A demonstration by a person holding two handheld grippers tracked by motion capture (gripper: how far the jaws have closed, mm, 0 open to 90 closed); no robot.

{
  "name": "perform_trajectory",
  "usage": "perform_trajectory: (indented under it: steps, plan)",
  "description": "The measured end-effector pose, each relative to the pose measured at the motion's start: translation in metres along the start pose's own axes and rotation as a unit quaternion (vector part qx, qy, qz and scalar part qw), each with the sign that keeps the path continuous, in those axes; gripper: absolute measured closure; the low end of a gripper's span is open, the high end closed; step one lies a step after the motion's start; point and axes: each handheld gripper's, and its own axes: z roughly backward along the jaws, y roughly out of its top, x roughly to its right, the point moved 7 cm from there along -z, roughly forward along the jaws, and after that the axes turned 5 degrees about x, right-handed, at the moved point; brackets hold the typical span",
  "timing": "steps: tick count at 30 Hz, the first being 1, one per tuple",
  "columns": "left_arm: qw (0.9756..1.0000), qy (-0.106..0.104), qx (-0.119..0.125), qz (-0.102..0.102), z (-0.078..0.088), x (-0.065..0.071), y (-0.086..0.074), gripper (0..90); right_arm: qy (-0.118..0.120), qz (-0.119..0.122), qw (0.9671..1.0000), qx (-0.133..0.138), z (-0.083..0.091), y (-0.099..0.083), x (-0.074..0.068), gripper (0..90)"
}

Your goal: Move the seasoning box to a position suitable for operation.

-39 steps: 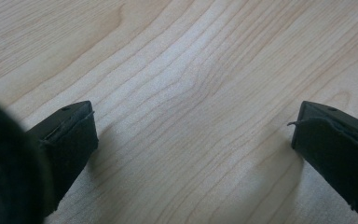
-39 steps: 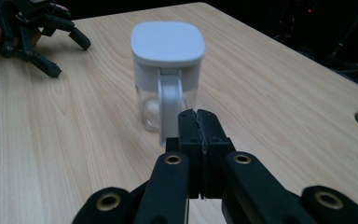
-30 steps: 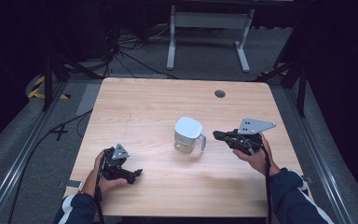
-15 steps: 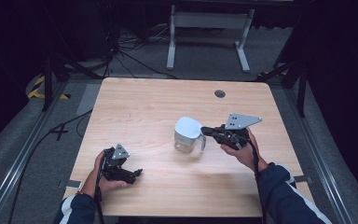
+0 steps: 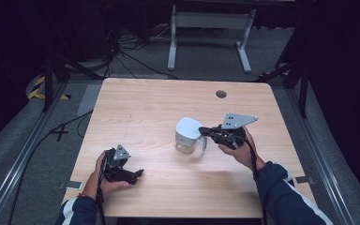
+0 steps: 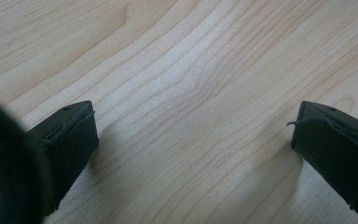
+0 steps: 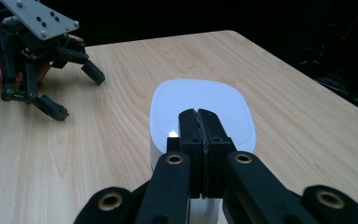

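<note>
A clear container [image 5: 186,143] with a white lid [image 7: 200,100] and a side handle stands right of the table's middle. My right gripper [image 5: 202,131] comes in from the right. Its jaws are shut against each other with nothing between them, and the tips [image 7: 198,115] hover just over the near edge of the lid. My left gripper [image 5: 137,174] rests on the table at the front left, held by a hand, open with bare wood between its jaws [image 6: 193,154]. It also shows far off in the right gripper view [image 7: 77,93].
The wooden table [image 5: 145,108] has a round cable hole [image 5: 221,94] near its far right edge. Beyond the table stand a white metal frame [image 5: 211,21] and cables on a dark floor.
My right gripper has moved left toward the container, from beside its handle to over the lid's edge. The left gripper has stayed where it was.
</note>
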Motion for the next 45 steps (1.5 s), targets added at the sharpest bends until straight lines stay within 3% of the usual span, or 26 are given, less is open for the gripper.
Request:
perform_trajectory:
  steps: [9,16,19,22,24,25,28,32,34,36,38,42,45]
  plan:
    - [1.0000,0.001,0.003,0.001,0.000,0.000,0.000,0.8,-0.016,-0.003,0.9999,-0.006,-0.004,-0.007,0.007,90.0]
    - [1.0000,0.001,0.007,0.002,0.000,0.000,0.000,1.4,-0.014,-0.001,0.9999,-0.002,-0.005,-0.008,0.007,90.0]
    - [0.9999,0.005,0.011,0.009,0.003,-0.002,0.000,4.9,-0.014,-0.002,0.9999,-0.001,-0.005,-0.008,0.008,90.0]
    - [0.9991,0.021,0.017,0.033,0.006,-0.007,0.001,20.2,-0.012,-0.009,0.9999,0.001,-0.004,-0.008,0.007,90.0]
    - [0.9992,0.030,0.014,0.021,0.007,-0.011,0.004,24.8,-0.013,-0.007,0.9999,0.001,-0.004,-0.008,0.007,90.0]
    - [0.9988,0.034,0.021,0.029,0.007,-0.010,0.005,28.5,-0.013,-0.007,0.9999,0.001,-0.004,-0.008,0.007,90.0]
    - [0.9979,0.034,0.049,0.024,0.012,-0.010,0.020,37.1,-0.011,-0.008,0.9999,0.002,-0.004,-0.009,0.007,90.0]
    - [0.9973,0.035,0.064,0.012,0.015,-0.008,0.044,47.6,-0.009,-0.012,0.9999,0.005,-0.003,-0.009,0.006,90.0]
    - [0.9956,0.025,0.088,0.016,0.014,-0.004,0.060,53.3,-0.009,-0.013,0.9999,0.005,-0.003,-0.009,0.006,90.0]
    - [0.9947,0.027,0.099,0.010,0.013,-0.001,0.076,56.7,-0.009,-0.013,0.9999,0.006,-0.003,-0.009,0.006,90.0]
    - [0.9934,0.015,0.113,0.009,0.009,0.005,0.091,59.5,-0.010,-0.012,0.9999,0.005,-0.003,-0.009,0.007,90.0]
    - [0.9929,0.005,0.118,-0.017,-0.002,0.017,0.118,64.4,-0.009,-0.013,0.9999,0.006,-0.003,-0.010,0.006,90.0]
    - [0.9919,-0.001,0.125,-0.021,-0.010,0.023,0.131,68.3,-0.008,-0.013,0.9999,0.007,-0.002,-0.010,0.005,90.0]
